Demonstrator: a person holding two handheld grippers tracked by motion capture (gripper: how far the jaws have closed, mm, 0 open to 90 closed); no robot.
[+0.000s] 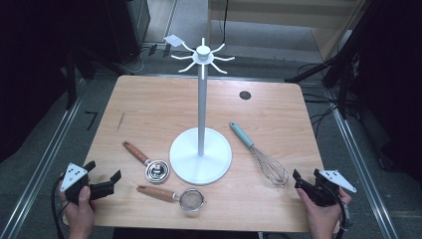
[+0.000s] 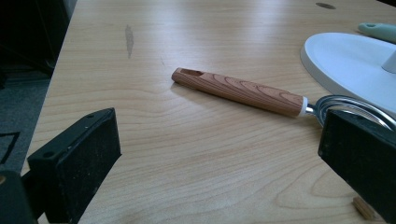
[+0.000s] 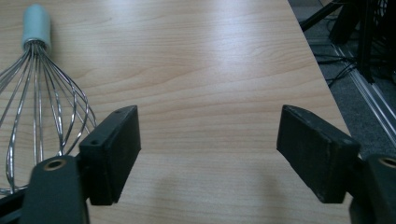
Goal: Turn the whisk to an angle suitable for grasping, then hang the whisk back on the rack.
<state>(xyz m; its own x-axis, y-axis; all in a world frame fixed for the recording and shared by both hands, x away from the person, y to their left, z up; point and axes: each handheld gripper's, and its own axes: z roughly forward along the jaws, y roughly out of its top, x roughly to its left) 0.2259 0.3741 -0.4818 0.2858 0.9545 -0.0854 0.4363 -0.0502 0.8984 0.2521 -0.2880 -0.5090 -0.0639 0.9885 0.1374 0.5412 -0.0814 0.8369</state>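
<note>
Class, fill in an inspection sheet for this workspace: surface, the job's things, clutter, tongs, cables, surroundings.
Surface: light wooden table, one dark smudge, a round dark hole near the far edge.
Job's things: white metal hanging stand with hooked arms upright at centre; wood-handled steel measuring cup and wood-handled mesh strainer to its left and front; teal-handled wire whisk to its right. All lie flat, none hung.
Clutter: nothing seen.
Tongs: left tongs and right tongs open, empty, at the near corners.
Cables: one trails from each hand; more on the floor.
Surroundings: dark floor, metal rails, tripod legs.
</note>
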